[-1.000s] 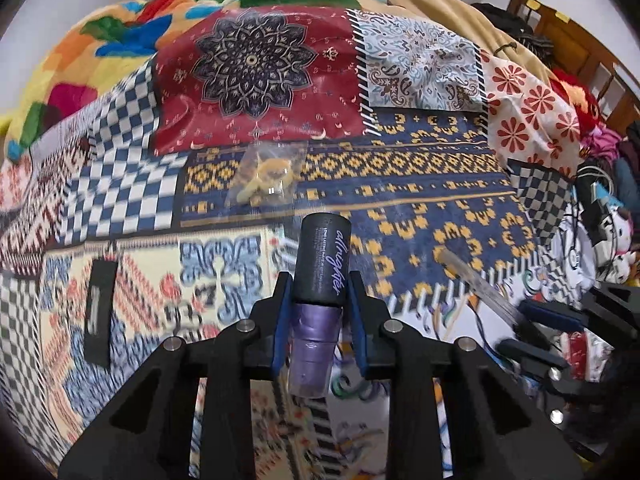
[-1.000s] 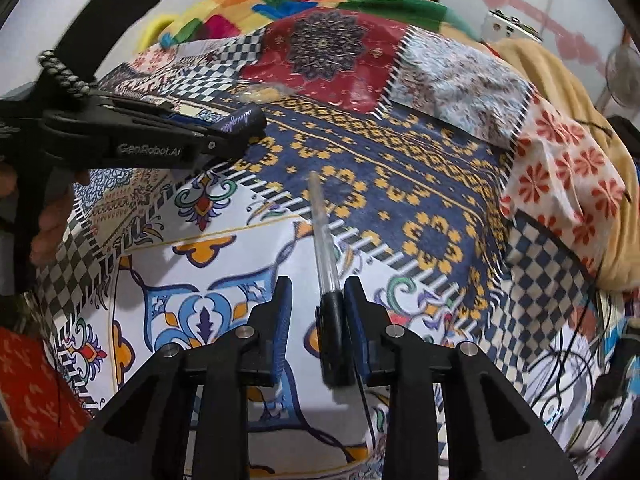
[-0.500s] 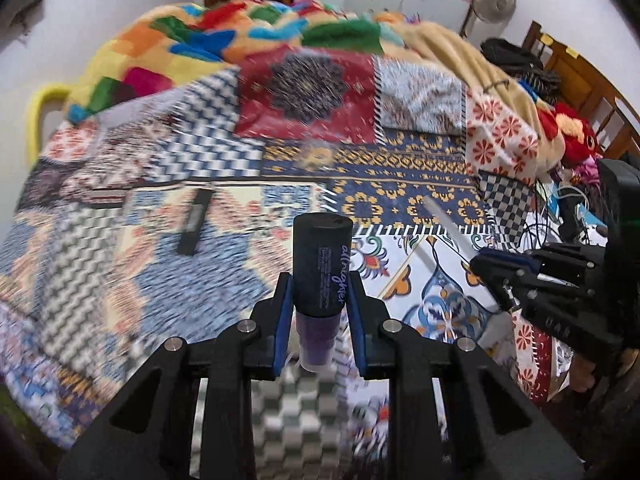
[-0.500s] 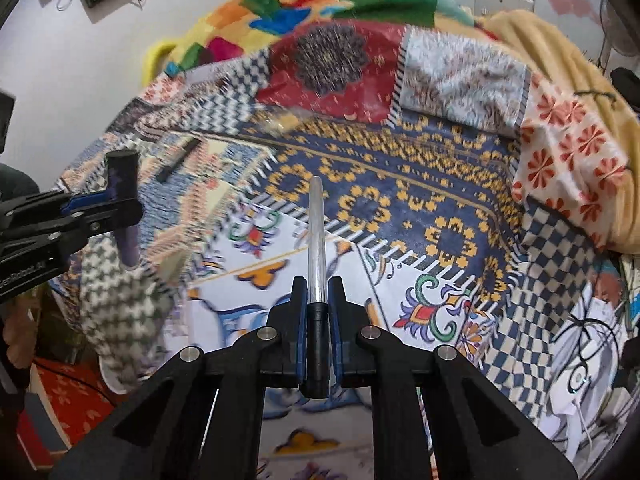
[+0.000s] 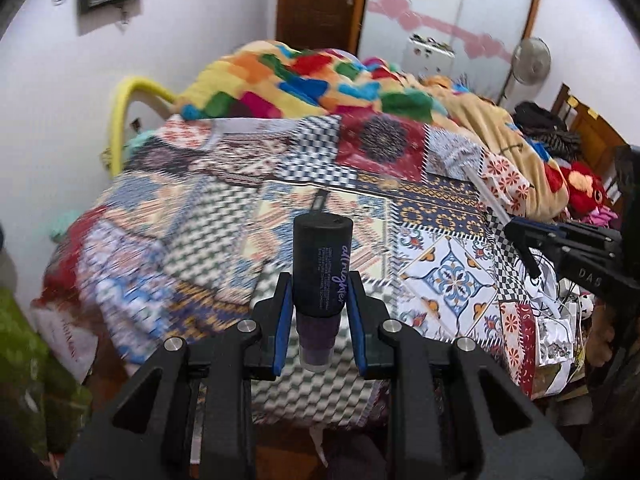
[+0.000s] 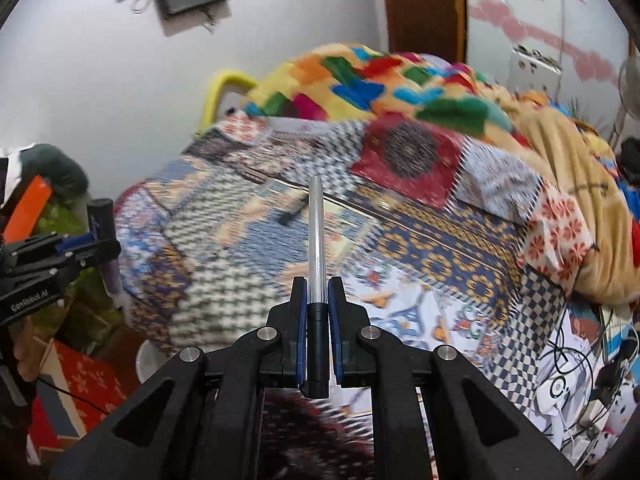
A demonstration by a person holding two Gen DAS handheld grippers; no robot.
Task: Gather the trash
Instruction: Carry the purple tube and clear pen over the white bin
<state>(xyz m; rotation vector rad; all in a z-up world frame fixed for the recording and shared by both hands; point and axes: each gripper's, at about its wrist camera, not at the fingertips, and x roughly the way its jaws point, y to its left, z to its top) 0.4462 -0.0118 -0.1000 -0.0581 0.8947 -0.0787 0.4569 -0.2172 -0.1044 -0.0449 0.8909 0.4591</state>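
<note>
My left gripper (image 5: 320, 300) is shut on a dark cosmetic tube (image 5: 321, 264) with a black cap and purple body, held upright above the near edge of the patchwork bed (image 5: 224, 216). My right gripper (image 6: 318, 300) is shut on a clear pen (image 6: 315, 236) with a black end, pointing up and away. The left gripper with the tube shows at the left in the right wrist view (image 6: 90, 246). The right gripper with the pen shows at the right in the left wrist view (image 5: 524, 232). A small black object (image 6: 294, 208) still lies on the bed.
A heap of colourful blankets (image 5: 320, 80) fills the back of the bed. Clothes, toys and cables (image 6: 580, 368) clutter the right side. A yellow chair frame (image 5: 132, 100) stands by the wall. A green bag (image 5: 28, 372) sits at the lower left.
Both grippers have pulled back and up from the bed with their objects, so the bed looks farther away. The right gripper closed on the pen during this time.
</note>
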